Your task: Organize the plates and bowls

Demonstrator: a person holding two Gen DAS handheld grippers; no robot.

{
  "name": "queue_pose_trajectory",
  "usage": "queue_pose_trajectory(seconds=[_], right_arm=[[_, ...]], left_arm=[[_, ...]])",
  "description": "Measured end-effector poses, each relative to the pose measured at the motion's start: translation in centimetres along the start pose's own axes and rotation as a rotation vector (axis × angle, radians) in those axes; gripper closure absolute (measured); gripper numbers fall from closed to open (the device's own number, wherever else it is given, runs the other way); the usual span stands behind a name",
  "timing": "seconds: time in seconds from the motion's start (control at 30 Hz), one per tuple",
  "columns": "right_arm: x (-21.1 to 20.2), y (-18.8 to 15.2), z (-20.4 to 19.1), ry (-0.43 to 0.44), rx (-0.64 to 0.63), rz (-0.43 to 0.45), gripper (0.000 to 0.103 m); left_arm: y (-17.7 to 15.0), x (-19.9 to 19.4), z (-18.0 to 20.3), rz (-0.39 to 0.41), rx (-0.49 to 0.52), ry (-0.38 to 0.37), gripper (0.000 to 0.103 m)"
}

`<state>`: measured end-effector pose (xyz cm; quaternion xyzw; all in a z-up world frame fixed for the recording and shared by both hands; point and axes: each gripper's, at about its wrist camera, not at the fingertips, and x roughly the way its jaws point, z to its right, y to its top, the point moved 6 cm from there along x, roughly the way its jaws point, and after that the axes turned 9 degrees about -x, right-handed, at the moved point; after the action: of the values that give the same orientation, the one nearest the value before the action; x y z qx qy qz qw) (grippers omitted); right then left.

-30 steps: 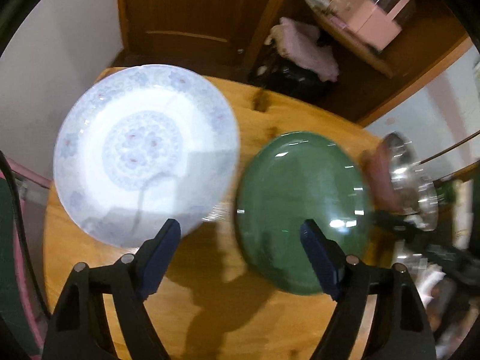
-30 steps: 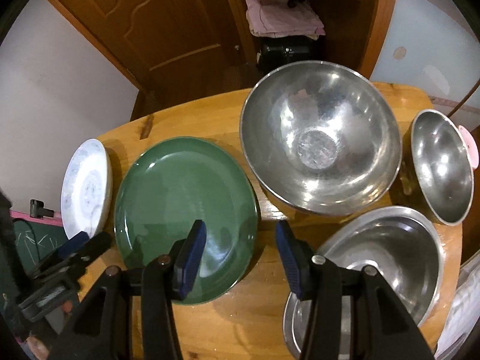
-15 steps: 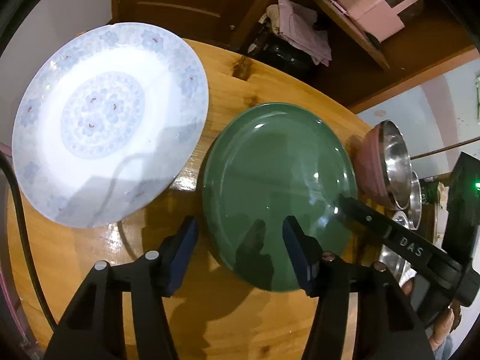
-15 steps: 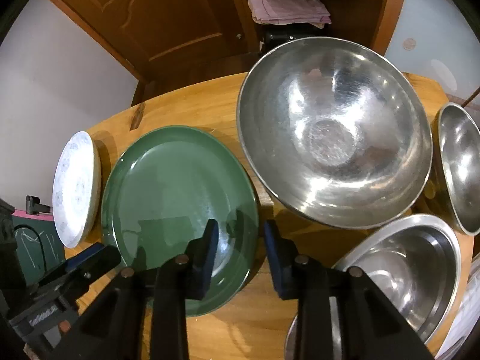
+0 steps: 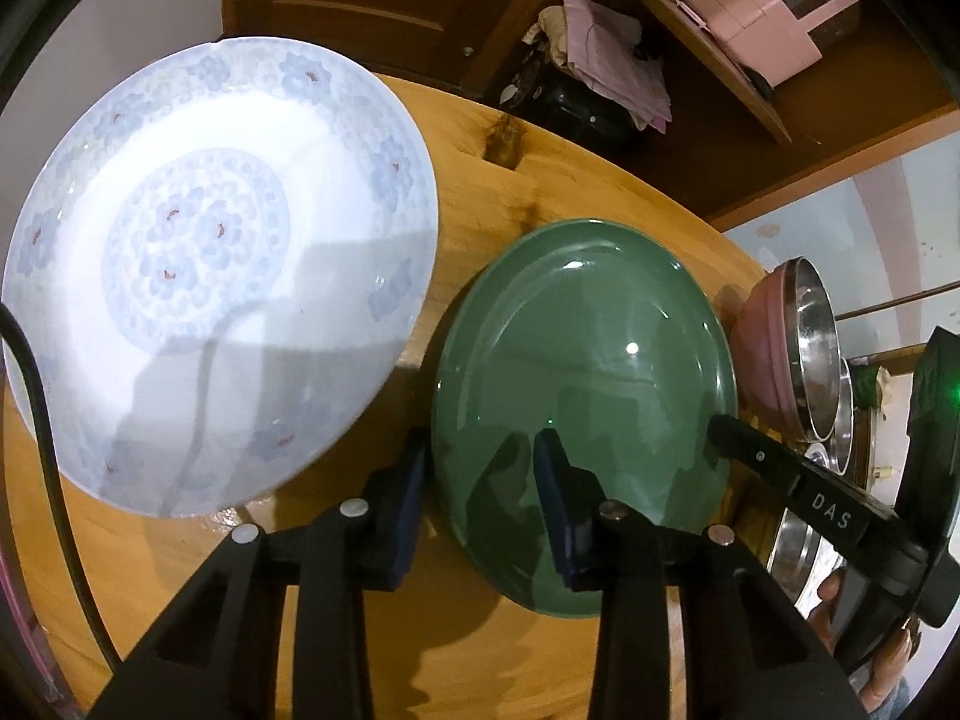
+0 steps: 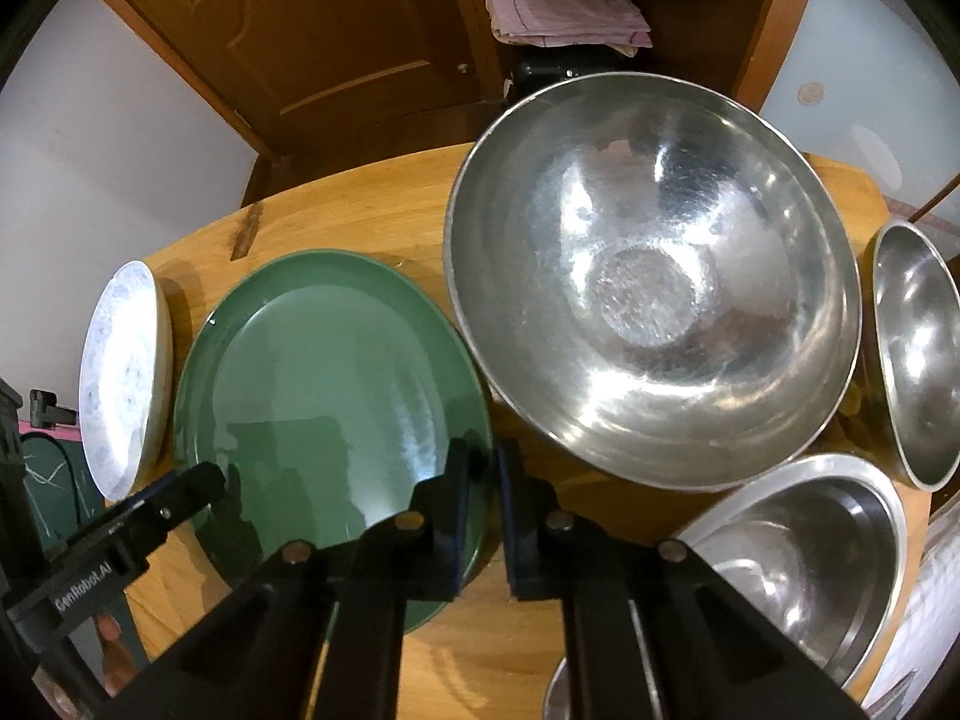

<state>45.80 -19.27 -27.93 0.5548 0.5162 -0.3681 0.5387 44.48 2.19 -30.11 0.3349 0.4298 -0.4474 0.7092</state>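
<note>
A green plate [image 5: 588,372] lies flat on the wooden table [image 5: 468,210]; it also shows in the right wrist view [image 6: 324,372]. My left gripper [image 5: 483,498] is half closed, its jaws straddling the plate's near left rim. My right gripper [image 6: 483,492] is nearly shut, with the plate's near right rim in the narrow gap between its jaws. A white plate with blue flowers [image 5: 204,264] lies left of the green one, and shows in the right wrist view [image 6: 123,378].
A large steel bowl [image 6: 654,276] sits right of the green plate. Two more steel bowls [image 6: 918,348] [image 6: 804,552] stand at the right. A pink-sided bowl [image 5: 774,336] shows in the left wrist view. A wooden door and shelf stand behind the table.
Both grippers have moved in onto the green plate's near rim and narrowed their jaws. The right has gone from open to nearly shut; the left has closed about halfway.
</note>
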Motion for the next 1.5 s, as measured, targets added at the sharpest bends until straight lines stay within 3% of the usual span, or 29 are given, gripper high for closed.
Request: queue_pose_trajectory(seconds=[0.07, 0.13, 0.3, 0.47, 0.7, 1.0, 1.23, 1.5], right_arm=[[0.0, 0.0, -0.1, -0.003, -0.006, 0.003, 0.094], [0.0, -0.1, 0.0, -0.015, -0.006, 0.006, 0.094], [-0.5, -0.7, -0.3, -0.043, -0.018, 0.015, 0.097], [-1.9, -1.9, -0.5, -0.018, 0.003, 0.025, 0.097], [-4.5, -4.1, -1.6, -0.007, -0.004, 0.050, 0.097], [-11.0, -9.8, -4.7, 0.020, -0.040, 0.126, 0.097], [-16.8, -16.7, -7.3, 0.036, -0.093, 0.198, 0.097], [-17.3, -25.1, -9.3, 0.055, -0.157, 0.206, 0.097]], left_arm=[[0.3, 0.3, 0.1, 0.003, 0.010, 0.018, 0.085], [0.3, 0.3, -0.1, 0.007, 0.023, 0.037, 0.092], [0.1, -0.4, -0.3, 0.005, 0.003, 0.017, 0.094], [-0.3, -2.4, 0.0, 0.014, 0.000, -0.012, 0.096], [-2.7, -5.9, -0.4, 0.037, 0.025, -0.016, 0.096], [-8.9, -13.2, -2.4, 0.099, 0.019, -0.088, 0.096], [-15.7, -17.9, -5.5, 0.115, 0.037, -0.118, 0.095], [-23.6, -18.8, -9.7, 0.101, 0.048, -0.104, 0.095]])
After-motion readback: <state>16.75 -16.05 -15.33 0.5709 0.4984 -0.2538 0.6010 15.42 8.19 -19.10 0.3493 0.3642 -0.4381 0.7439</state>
